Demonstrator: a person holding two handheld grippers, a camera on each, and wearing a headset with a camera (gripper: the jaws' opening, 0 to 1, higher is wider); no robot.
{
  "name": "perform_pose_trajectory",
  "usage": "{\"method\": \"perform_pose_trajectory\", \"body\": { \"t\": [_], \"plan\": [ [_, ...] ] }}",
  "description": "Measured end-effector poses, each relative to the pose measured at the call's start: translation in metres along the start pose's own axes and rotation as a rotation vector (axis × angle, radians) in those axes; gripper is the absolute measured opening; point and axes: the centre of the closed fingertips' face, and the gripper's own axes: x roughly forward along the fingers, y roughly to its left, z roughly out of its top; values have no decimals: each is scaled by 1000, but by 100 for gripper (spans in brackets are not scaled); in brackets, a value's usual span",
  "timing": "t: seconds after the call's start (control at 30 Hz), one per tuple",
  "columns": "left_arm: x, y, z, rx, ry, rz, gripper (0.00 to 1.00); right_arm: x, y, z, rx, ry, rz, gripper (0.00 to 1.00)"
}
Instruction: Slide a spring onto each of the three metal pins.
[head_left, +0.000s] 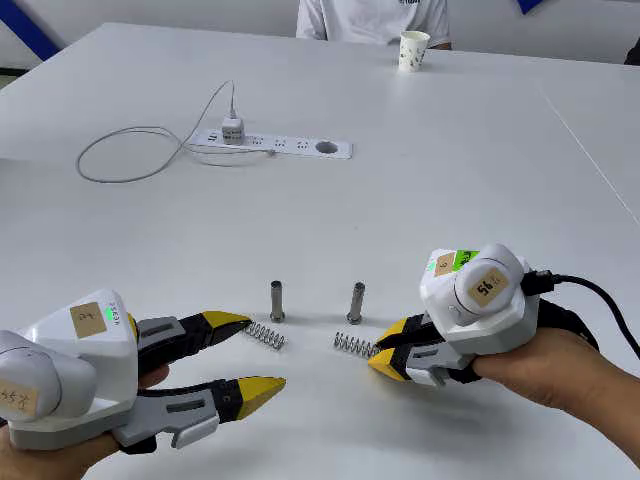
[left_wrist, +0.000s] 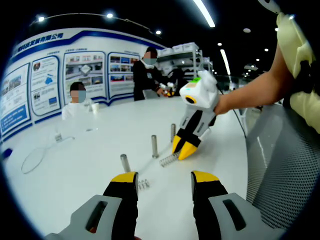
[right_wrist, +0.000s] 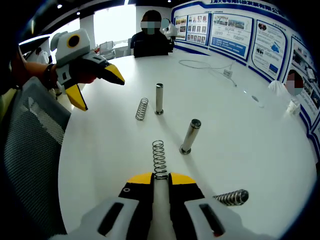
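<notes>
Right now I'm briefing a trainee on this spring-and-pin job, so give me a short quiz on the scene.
1. True or false: the left claw is shut.
2. The right claw grips: A) a pin, B) the end of a spring, C) nothing.
3. In the head view, how many bare pins stand upright?
Key: 1 false, its jaws stand apart; 2 B; 3 two.
</notes>
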Motion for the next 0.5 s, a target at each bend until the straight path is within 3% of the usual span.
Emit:
{"method": "perform_pose_trajectory", "body": {
  "t": [0.5],
  "plan": [
    [9, -8, -1, 23, 20, -40, 43, -13, 4, 6, -16, -12, -1, 12]
  ]
}}
